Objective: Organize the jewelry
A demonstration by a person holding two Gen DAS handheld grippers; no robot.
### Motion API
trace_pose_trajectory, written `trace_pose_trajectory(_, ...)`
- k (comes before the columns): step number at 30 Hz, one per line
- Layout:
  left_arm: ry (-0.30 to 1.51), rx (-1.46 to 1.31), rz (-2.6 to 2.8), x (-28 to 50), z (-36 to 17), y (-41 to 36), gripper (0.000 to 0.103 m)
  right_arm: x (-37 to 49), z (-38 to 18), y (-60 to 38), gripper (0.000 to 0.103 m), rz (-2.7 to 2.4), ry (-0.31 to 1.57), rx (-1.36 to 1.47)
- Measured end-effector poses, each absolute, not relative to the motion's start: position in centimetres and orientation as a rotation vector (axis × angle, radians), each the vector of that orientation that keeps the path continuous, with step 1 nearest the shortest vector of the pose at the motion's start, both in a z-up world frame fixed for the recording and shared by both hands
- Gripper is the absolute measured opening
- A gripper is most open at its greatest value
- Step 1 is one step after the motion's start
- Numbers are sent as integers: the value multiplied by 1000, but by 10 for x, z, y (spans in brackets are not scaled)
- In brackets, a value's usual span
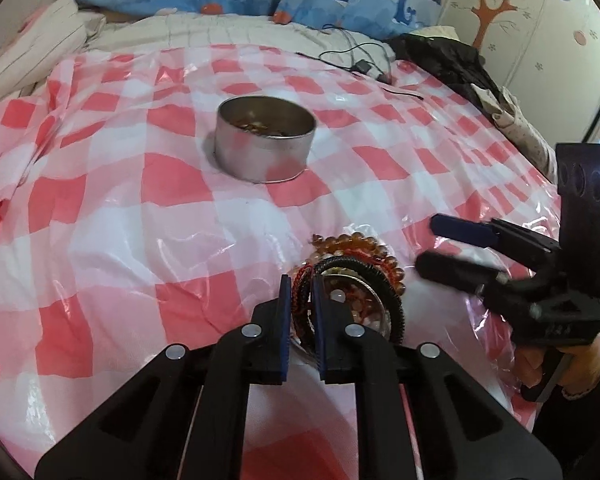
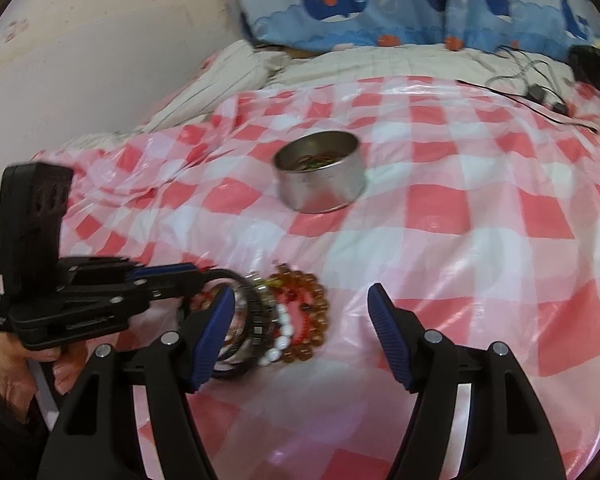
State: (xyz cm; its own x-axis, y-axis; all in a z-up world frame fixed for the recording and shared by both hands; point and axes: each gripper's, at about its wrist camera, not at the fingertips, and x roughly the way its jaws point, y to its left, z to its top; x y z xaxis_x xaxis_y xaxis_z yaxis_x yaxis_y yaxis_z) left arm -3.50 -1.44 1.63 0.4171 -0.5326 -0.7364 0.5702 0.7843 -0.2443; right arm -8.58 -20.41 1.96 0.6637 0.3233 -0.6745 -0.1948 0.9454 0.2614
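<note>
On the bed, over a pink-checked plastic sheet (image 2: 480,216), a pile of bracelets (image 2: 288,316) lies near the front edge. Mixed lot: amber beads (image 1: 356,244), a white bead strand (image 2: 280,344), a red cord (image 1: 300,276), a black ribbed band (image 1: 384,280), and what looks like a clear or metal bangle in the middle.

Handling, as a guess:
- All light. Bead strands are limp on elastic and will sag and swing if lifted by one side.
- Beads are round and glossy, so pads can roll off them; glass or resin ones may chip if dropped.
- Rings overlap, so pulling one likely drags its neighbours.
- Sheet is slick and wrinkly; pile may slide when nudged.
- Best hold: pinch across one ring's cord or band at its outer edge, clear of the stack. Cord and ribbed band should give better friction than beads.

Jaws vs pile:
- Left gripper (image 1: 300,292) is nearly closed, with the red cord and the pile's left edge in the narrow gap. Looks pinched, but real pad contact cannot be confirmed from these views.
- Right gripper (image 2: 304,344) is wide open and holds nothing. From its own camera the pile sits against the left finger (image 2: 216,332), with bare sheet across the rest of the gap. From the left camera its tips are just right of the pile, apart from it.

Tin (image 1: 265,144) stands further back mid-sheet, well apart from the pile, some jewelry already inside. Likely the drop target.
</note>
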Motion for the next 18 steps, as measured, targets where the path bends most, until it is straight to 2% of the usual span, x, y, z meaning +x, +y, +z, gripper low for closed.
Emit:
trace_pose_trajectory(5, 830, 43, -756, -44, 31, -15, 3, -91, 19, -183, 63, 391, 790, 109)
trace_pose_trajectory(8, 801, 48, -801, -50, 37, -18, 3, -90, 17, -180, 45, 414, 804, 107)
trace_pose_trajectory(11, 803, 61, -768, -49, 36, -17, 3, -89, 12, -179, 45, 401, 828, 90)
trace_pose_trajectory(18, 712, -121, -780, -44, 57, 16, 3, -80, 9, -178, 45, 372, 828, 81)
